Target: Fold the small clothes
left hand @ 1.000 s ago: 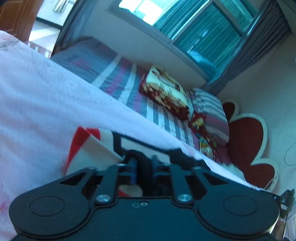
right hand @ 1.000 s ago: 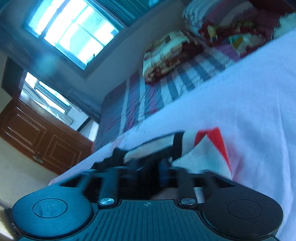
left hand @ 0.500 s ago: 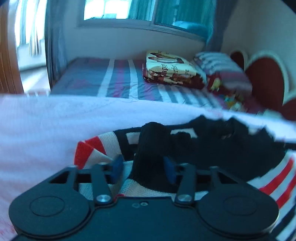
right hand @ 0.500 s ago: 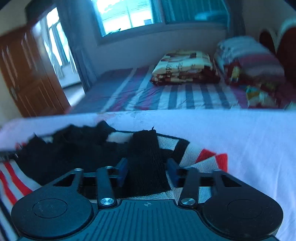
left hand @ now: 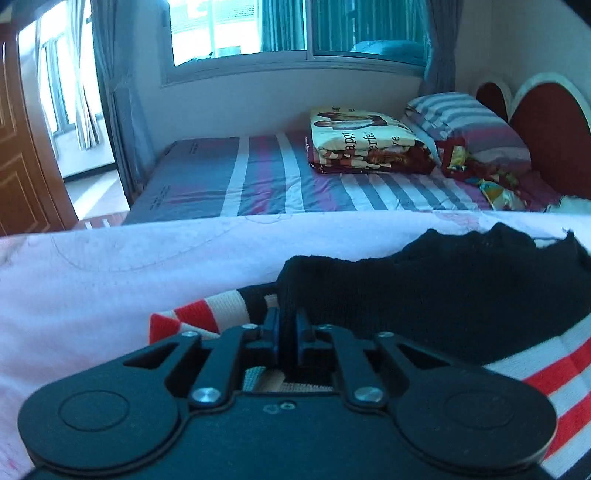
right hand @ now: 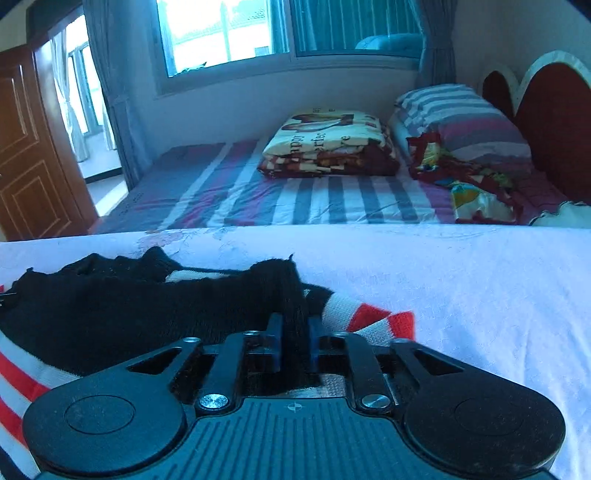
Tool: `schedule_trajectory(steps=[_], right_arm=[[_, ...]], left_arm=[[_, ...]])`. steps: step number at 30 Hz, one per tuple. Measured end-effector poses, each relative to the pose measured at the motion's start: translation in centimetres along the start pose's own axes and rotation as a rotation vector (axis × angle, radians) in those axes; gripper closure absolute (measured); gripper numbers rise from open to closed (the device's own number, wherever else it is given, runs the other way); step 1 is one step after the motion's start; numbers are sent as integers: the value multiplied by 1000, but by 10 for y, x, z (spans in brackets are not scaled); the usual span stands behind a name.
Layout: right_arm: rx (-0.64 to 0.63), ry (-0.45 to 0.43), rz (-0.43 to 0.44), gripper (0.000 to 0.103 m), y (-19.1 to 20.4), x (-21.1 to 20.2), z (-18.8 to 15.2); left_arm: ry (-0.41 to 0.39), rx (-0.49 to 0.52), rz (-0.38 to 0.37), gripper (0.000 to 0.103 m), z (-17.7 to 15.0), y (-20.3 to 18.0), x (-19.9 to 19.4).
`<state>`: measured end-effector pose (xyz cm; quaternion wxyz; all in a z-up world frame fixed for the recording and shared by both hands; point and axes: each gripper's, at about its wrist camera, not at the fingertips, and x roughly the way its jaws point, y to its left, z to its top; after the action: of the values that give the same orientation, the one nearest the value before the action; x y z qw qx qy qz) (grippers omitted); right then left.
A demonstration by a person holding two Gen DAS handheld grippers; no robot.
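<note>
A small knitted sweater, black (left hand: pixel 443 295) with red and white striped edges (left hand: pixel 192 314), lies on a white-pink sheet (left hand: pixel 110 277). My left gripper (left hand: pixel 287 325) pinches a raised fold of the black knit at the garment's left end, and its jaws are closing. In the right wrist view the same sweater (right hand: pixel 110 306) spreads to the left. My right gripper (right hand: pixel 295 325) holds an upright black fold at the right end, beside the striped corner (right hand: pixel 369 317). Its pads touch the fabric on both sides while the jaws are opening.
Beyond the sheet lies a striped bed (left hand: pixel 258 177) with a folded patterned blanket (left hand: pixel 365 144), a striped pillow (left hand: pixel 469 122) and a red headboard (left hand: pixel 546 129). A window (left hand: pixel 295 26) is at the back and a wooden door (right hand: pixel 33 147) on the left.
Both views have rolled from tilted to level. The black fold that stood between wider jaws half a second ago now sits pinched narrowly in each gripper.
</note>
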<state>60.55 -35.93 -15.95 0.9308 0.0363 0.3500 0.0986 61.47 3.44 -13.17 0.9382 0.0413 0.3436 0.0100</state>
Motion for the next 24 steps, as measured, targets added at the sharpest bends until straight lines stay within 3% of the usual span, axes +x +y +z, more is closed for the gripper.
schedule_trajectory(steps=[1,2,4,6,7,10,13,17,19,22,24], right_arm=[[10,-36,-28,46,0,-10,1],[21,-91,-31,44,0,-22,2],[23,-112,45,44,6,-36,10],[-35,-46,124,50,35,-31,14],[-87,-14,147,63,53,-26,13],[-185,74,184,67,100,-9,9],[-233,82,146,66,107,-4,-2],[-204,65,-30,67,38,-21,-7],[-156,78,1,67,13,-27,-9],[-129,47,-33,66,25,-40,-5],[-102,18,61,66,41,-55,-7]], left_arm=[[-12,-23,22,51,2,4,-8],[-60,-42,32,44,3,6,-22],[-136,-34,-7,43,5,-3,-46],[-107,-2,-93,43,11,-31,-49],[-92,24,-133,43,12,-49,-47],[-48,123,-204,42,7,-97,-40],[-3,169,-176,40,-13,-99,-30],[-3,94,-59,38,-31,-25,-33],[-5,88,-50,38,-37,-2,-39],[-18,95,8,41,-30,-15,-55],[-70,101,-49,41,-28,-36,-73]])
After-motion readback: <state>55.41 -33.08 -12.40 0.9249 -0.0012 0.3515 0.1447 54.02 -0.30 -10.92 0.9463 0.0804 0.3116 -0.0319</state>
